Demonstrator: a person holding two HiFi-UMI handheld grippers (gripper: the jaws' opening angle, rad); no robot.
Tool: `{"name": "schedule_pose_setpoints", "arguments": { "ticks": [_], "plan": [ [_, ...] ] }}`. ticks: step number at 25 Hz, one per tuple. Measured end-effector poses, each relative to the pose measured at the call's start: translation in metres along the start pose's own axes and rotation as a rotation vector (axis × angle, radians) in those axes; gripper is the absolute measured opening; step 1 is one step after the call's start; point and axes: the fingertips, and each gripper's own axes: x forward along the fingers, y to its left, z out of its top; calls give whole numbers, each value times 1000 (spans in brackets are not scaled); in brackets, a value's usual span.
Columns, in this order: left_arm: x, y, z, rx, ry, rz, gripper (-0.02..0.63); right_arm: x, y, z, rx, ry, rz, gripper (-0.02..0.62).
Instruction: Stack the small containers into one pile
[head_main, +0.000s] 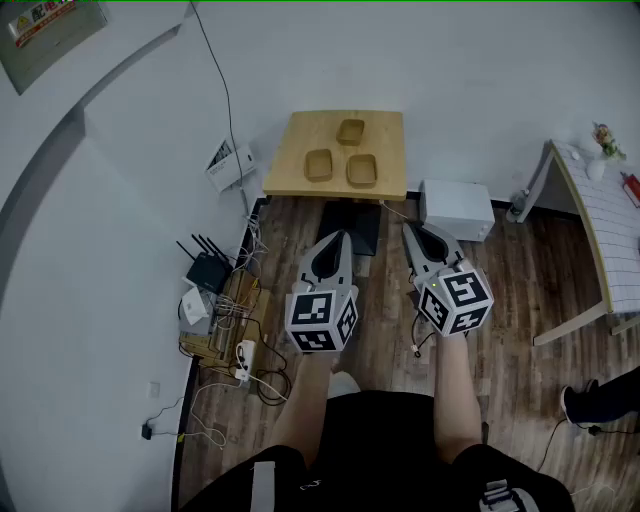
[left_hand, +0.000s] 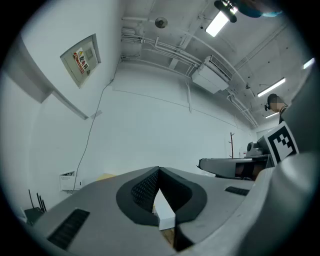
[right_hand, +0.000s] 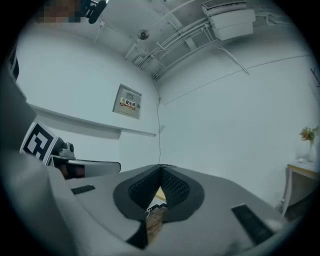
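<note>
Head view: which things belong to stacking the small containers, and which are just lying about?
Job: back container, left container, right container, wooden table, left gripper, right gripper, both shut and empty.
Lying about: router, cables, white appliance on the floor, white side table, plant.

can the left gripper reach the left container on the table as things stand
Probably not yet: the left gripper hangs short of the table, shut, with floor between. Nothing blocks the left container, so stepping closer and opening the jaws should do.
</note>
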Motion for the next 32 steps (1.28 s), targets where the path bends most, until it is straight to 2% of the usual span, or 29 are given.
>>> {"name": "schedule_pose_setpoints", "arguments": {
  "ticks": [7,15,23,28,32],
  "plan": [
    [-2,-2,-1,3,8,0,12,3,-4,-6,-9,17,-25,5],
    [10,35,-10,-32,29,35,12,36,10,-21,-38,50,-8,6],
    [60,47,-17,-63,54,-28,12,70,-25,-27,-14,73,-79,6],
    [86,64,-12,-80,47,-42,12,96,-29,-13,-32,29,-82,6],
    [98,94,-8,-96,47,-25,12,122,-24,-1,-48,-19,-85,6]
  ]
}}
